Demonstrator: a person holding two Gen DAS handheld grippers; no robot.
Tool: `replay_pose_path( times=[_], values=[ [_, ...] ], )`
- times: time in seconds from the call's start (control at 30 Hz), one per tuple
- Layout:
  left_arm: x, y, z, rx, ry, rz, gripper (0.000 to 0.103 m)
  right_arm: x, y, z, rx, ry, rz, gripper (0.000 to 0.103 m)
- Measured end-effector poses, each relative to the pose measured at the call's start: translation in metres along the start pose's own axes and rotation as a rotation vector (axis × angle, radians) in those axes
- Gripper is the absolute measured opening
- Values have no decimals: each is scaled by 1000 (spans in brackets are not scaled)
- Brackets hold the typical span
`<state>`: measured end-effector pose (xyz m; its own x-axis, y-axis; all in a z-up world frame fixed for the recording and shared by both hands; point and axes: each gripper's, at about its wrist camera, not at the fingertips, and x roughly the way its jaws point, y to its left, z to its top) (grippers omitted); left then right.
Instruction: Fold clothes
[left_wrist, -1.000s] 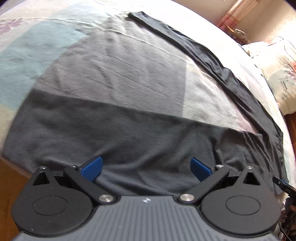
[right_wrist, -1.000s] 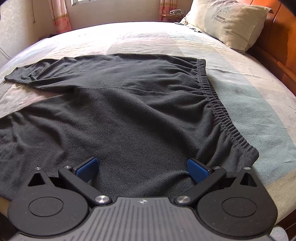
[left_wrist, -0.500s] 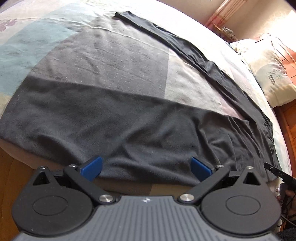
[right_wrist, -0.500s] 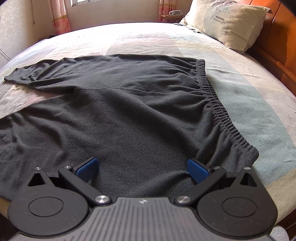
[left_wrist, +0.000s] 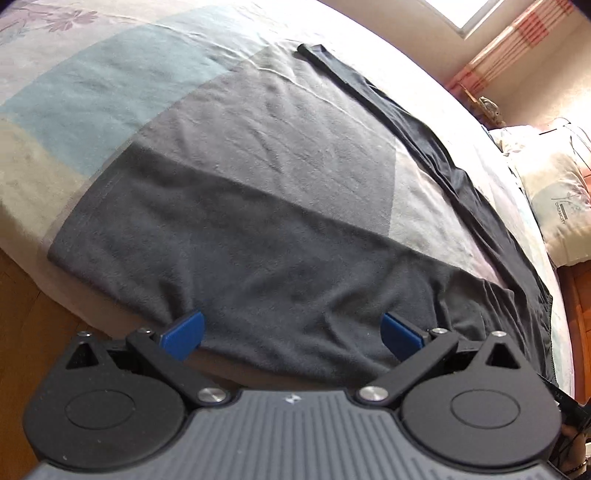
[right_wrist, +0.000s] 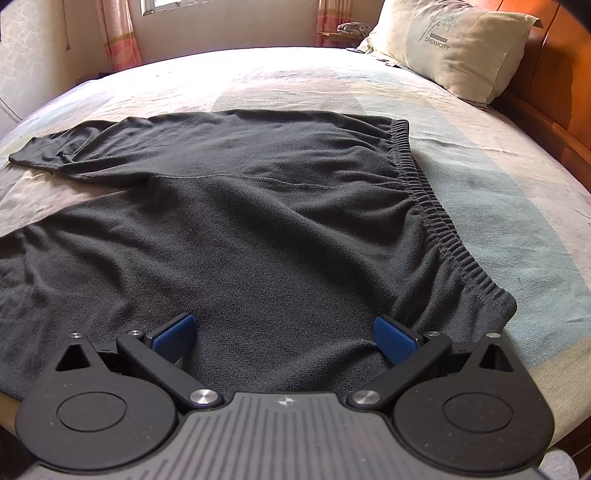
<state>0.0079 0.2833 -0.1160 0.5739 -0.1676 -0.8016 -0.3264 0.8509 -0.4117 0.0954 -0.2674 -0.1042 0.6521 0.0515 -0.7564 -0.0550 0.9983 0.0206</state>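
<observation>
A pair of dark grey fleece trousers (right_wrist: 280, 229) lies spread flat on the bed, legs apart in a V. Its elastic waistband (right_wrist: 432, 210) runs down the right of the right wrist view. My right gripper (right_wrist: 284, 338) stands open just above the cloth near the waistband's near corner. In the left wrist view the near trouser leg (left_wrist: 258, 258) crosses the frame, its cuff end at the left by the bed edge, and the far leg (left_wrist: 436, 147) stretches away. My left gripper (left_wrist: 291, 334) is open over the near leg's lower edge, holding nothing.
The bed carries a pastel patchwork sheet (left_wrist: 92, 88). A cream pillow (right_wrist: 454, 48) leans on the wooden headboard (right_wrist: 554, 85) at the right. Wooden floor (left_wrist: 29, 302) shows left of the bed edge. Curtains (right_wrist: 118, 33) and a window stand beyond the bed.
The left gripper's view has shifted and turned along the near trouser leg, with the cuff end and bed edge now closer in. The right gripper has stayed almost still. The trousers have not moved.
</observation>
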Motion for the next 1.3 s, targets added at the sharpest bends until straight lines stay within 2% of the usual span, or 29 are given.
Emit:
replay_pose_path(
  times=[0.1, 0.17, 0.27, 0.4, 0.5, 0.53, 0.63, 0.73, 0.9, 1.0, 1.1, 1.2, 1.3],
  values=[
    [-8, -11, 9, 96, -30, 80, 101, 0, 0, 1, 1, 5, 0, 103],
    [-8, -19, 20, 142, -64, 89, 101, 0, 1, -1, 1, 0, -1, 103],
    [7, -17, 38, 126, -72, 56, 101, -1, 1, -2, 2, -7, -4, 103],
    [35, -4, 51, 105, -76, 155, 101, -1, 2, -1, -3, -1, -3, 103],
    [37, 2, 52, 53, -114, 217, 101, -1, 0, 1, -16, 11, 10, 103],
    [35, -3, 50, 54, -103, 220, 101, -1, -1, 2, -21, 22, 21, 103],
    [28, -32, 35, 142, -92, 186, 101, -8, 2, 8, -45, 59, 24, 103],
    [21, -61, 20, 230, -80, 152, 102, -21, 19, 12, -105, 18, 52, 103],
    [19, -111, -5, 364, -55, 115, 102, -27, 75, 15, -253, -15, 213, 103],
    [29, -141, -22, 443, -30, 104, 102, -19, 104, 8, -332, 13, 238, 103],
    [41, -158, -41, 507, 6, 91, 102, -13, 102, -1, -319, 30, 244, 103],
    [57, -159, -56, 530, 55, 121, 102, -20, 89, -6, -322, 42, 240, 103],
    [56, -163, -61, 558, 63, 135, 102, -29, 70, -8, -315, 41, 216, 103]
  ],
)
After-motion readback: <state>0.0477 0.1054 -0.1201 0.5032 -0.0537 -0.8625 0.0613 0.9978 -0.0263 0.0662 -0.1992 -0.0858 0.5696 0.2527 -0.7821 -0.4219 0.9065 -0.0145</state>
